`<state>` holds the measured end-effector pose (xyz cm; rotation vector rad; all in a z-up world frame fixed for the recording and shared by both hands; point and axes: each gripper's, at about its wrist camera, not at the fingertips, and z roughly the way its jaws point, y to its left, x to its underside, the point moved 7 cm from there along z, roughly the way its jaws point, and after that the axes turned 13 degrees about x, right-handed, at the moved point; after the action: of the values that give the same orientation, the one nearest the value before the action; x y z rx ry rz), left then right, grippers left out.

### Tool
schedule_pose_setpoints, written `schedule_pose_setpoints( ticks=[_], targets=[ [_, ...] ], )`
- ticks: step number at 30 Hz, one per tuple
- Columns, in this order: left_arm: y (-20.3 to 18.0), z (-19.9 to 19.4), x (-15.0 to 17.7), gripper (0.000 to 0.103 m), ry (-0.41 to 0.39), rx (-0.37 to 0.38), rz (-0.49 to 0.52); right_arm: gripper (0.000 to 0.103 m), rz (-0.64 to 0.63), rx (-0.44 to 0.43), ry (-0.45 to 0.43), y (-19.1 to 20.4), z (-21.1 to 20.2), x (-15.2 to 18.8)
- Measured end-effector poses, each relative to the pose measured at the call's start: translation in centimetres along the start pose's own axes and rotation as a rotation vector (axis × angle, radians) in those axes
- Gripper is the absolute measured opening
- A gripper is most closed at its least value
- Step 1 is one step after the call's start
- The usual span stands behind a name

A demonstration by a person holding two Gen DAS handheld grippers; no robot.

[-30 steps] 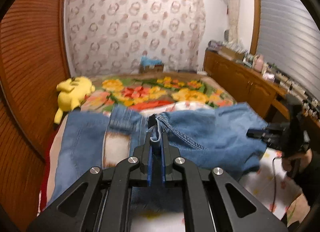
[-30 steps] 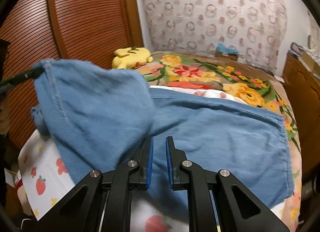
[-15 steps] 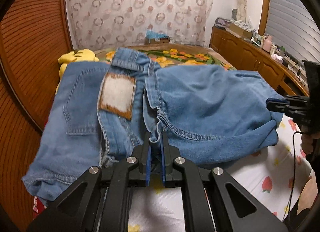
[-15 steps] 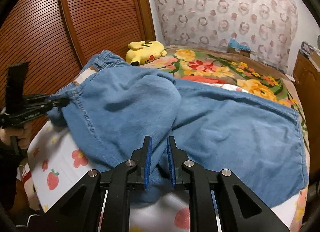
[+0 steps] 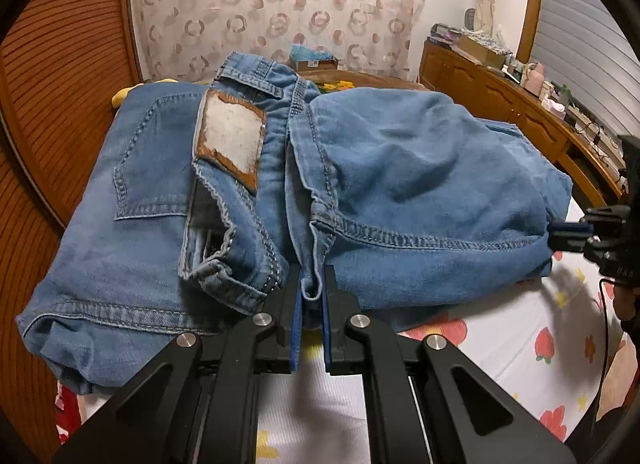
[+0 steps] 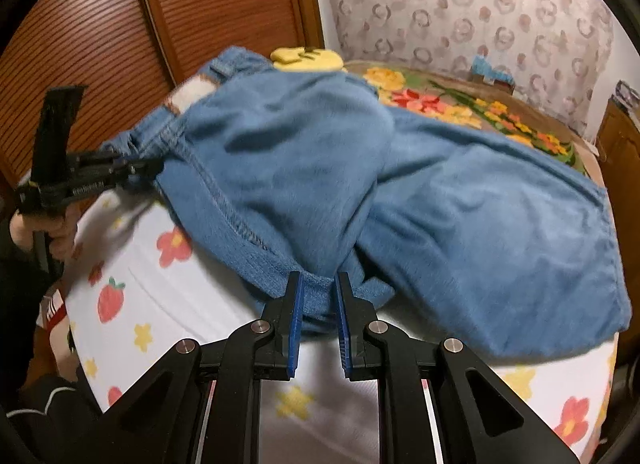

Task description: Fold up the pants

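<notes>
Left wrist: jeans (image 5: 400, 168) overhang bed edge.

Bed (image 6: 224, 328), white fruit-print sheet, floral blanket (image 6: 460, 104); jeans (image 5: 400, 168), yellow plush (image 6: 308, 58) atop

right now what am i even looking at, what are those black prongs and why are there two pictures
There is no robot here. A person holds a black two-finger claw in each hand, and a wide-angle camera on each claw looks forward along its fingers; that gives the two pictures.

In the left view, the left claw is shut on a stitched seam of the blue denim jeans. At that picture's right edge you see the other claw from the side.

In the right view, the right claw pinches a folded edge of the same jeans, and the left claw shows at the left, held by a hand.

The jeans lie partly folded on a white bedsheet printed with flowers and strawberries. Behind are a floral blanket and a yellow plush toy.
</notes>
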<state>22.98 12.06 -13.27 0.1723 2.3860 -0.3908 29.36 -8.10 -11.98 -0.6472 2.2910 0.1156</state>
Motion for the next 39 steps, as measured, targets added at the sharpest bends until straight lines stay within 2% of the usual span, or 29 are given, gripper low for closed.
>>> schedule_pose_setpoints(
  ticks=[8, 10, 13, 15, 17, 21, 25, 31, 32, 33, 35, 37, 39],
  targets=[
    [0.0, -0.8, -0.7, 0.010, -0.006, 0.017, -0.005, 0.016, 0.001, 0.004, -0.009, -0.1, -0.3, -0.1],
    [-0.2, -1.3, -1.1, 0.016, -0.017, 0.018, 0.005, 0.016, 0.005, 0.014, -0.031, -0.5, -0.8, -0.5],
    [-0.3, -2.0, -2.2, 0.031, -0.037, 0.011, 0.021, 0.016, 0.013, 0.044, -0.063, -1.3, -1.3, -1.4],
    [-0.3, -2.3, -2.8, 0.047, -0.055, 0.011, 0.028, 0.021, 0.023, 0.057, -0.086, -1.8, -1.3, -2.2],
    [-0.3, -2.6, -3.8, 0.048, -0.070, 0.009, 0.037, 0.026, 0.035, 0.060, -0.106, -2.1, -1.3, -2.9],
    [-0.2, -2.2, -5.9, 0.049, -0.083, -0.011, 0.043, 0.038, 0.041, 0.077, -0.141, -2.4, -0.4, -4.9],
    [0.1, -0.5, -8.0, 0.049, -0.065, 0.001, 0.039, 0.039, 0.039, 0.094, -0.163, -2.5, 1.7, -6.2],
    [1.8, 3.6, -10.0, 0.045, 0.021, -0.010, 0.012, 0.039, 0.058, 0.081, -0.144, -2.6, 5.0, -6.8],
    [2.1, 4.4, -10.1, 0.041, 0.041, -0.012, 0.008, 0.039, 0.061, 0.076, -0.140, -2.6, 5.3, -6.7],
    [2.2, 5.0, -10.1, 0.033, 0.059, -0.011, 0.005, 0.039, 0.063, 0.073, -0.138, -2.5, 5.6, -6.5],
    [1.5, 5.3, -10.1, 0.020, 0.071, 0.020, 0.016, 0.039, 0.062, 0.070, -0.136, -3.1, 6.0, -6.9],
    [0.2, 4.8, -10.2, 0.015, 0.051, 0.024, 0.063, 0.039, 0.066, 0.073, -0.133, -3.5, 6.3, -7.0],
    [-0.8, 3.2, -11.0, 0.013, -0.011, -0.010, 0.103, 0.039, 0.079, 0.066, -0.125, -4.0, 6.7, -7.5]
  ],
)
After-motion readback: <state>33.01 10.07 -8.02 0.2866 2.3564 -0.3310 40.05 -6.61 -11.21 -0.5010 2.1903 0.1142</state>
